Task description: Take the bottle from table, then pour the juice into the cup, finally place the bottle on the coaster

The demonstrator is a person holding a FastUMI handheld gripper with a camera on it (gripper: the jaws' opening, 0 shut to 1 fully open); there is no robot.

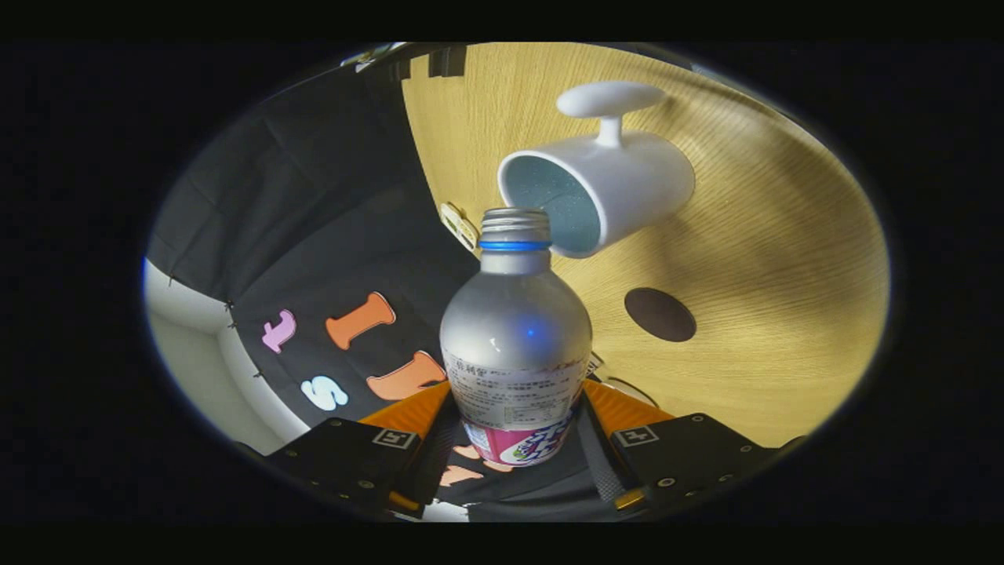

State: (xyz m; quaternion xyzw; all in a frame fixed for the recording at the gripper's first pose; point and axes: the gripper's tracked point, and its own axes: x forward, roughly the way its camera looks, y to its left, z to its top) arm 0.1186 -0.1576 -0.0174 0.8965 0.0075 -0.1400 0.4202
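Gripper view, strongly rolled: pale wood-grain table (784, 259) fills the upper right of the frame, black cloth booth wall (314, 204) the left, a strip of white wall (184, 345) at lower left. The gripper (514, 439) has its two fingers closed against the lower sides of a silver metal bottle with a blue neck ring and pink-and-white label (515, 337), at bottom centre; uncapped mouth sits just short of the rim of the white handled ceramic cup (620, 188) above. Dark round coaster (660, 314) lies on the table right of the bottle, bare; bottle base hidden between the fingers, cup contents hard to make out.
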